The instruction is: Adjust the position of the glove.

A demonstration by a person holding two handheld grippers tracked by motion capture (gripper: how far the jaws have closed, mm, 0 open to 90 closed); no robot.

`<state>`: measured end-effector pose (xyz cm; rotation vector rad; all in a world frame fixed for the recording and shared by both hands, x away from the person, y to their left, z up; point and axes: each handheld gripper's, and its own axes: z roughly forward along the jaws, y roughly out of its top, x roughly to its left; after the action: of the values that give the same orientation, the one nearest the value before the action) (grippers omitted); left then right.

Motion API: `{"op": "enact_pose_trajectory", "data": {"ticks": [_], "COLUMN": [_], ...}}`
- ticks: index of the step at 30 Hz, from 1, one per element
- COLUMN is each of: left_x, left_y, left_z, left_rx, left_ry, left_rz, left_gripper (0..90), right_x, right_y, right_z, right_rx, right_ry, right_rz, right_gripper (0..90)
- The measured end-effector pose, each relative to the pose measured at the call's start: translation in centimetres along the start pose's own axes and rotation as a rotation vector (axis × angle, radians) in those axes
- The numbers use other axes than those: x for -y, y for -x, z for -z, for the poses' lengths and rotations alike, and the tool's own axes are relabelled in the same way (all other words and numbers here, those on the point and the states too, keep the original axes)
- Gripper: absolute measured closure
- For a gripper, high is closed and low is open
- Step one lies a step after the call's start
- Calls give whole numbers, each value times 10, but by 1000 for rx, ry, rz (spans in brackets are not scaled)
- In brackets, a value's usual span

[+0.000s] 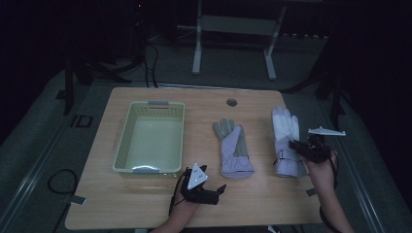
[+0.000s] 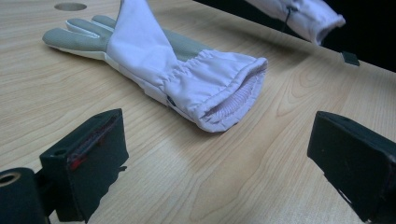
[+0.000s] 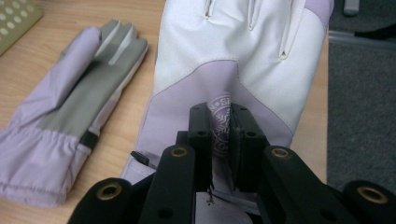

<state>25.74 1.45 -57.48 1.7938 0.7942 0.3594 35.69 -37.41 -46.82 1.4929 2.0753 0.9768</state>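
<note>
Pinching white-and-lilac glove (image 3: 233,56) fabric, right claw (image 3: 223,122), jaws closed

Lilac glove (image 2: 187,79) between spread gripper (image 2: 219,154)

High view is looking down on the whole table (image 1: 145,204); both gripper views are sitting low, close, sharing the grey-palmed glove (image 2: 187,70)

A pale green perforated basket (image 1: 127,145) is sitting on the wooden tabletop (image 1: 252,199), well left of a round grommet hole (image 1: 231,102).
</note>
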Motion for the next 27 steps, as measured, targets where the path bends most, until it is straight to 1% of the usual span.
{"op": "enact_pose_trajectory", "data": {"ticks": [4, 6, 10, 13, 14, 16, 18, 22, 23, 26, 27], "left_x": [0, 0, 0, 0, 0, 0, 0, 0, 0, 0, 0], "left_y": [0, 0, 0, 0, 0, 0, 0, 0, 0, 0, 0], "left_z": [0, 0, 0, 0, 0, 0, 0, 0, 0, 0, 0], "left_rx": [0, 2, 2, 1, 1, 1, 1, 1, 2, 1, 1], "left_ry": [0, 2, 2, 1, 1, 1, 1, 1, 1, 2, 1], "left_rz": [-2, -1, -1, -3, -3, -3, -4, -4, -4, -3, -4], "left_gripper": [49, 49, 49, 49, 49, 49, 49, 49, 49, 49, 49], "right_x": [15, 19, 23, 25, 25, 27, 30, 31, 30, 26, 24], "right_y": [-1, -2, -5, -6, -6, -7, -7, -6, -6, -3, -2], "right_z": [-8, -14, -28, -40, -45, -52, -57, -58, -56, -46, -43], "right_rx": [-2, 9, 28, 34, 37, 35, 35, 29, 24, -7, -12], "right_ry": [-15, -28, -52, -72, -76, -89, -90, -84, -83, -41, -33], "right_rz": [-13, -18, 3, -2, 6, 4, 6, 5, 4, 1, 0], "right_gripper": [803, 803, 800, 798, 796, 792, 786, 768, 749, 685, 634]}}
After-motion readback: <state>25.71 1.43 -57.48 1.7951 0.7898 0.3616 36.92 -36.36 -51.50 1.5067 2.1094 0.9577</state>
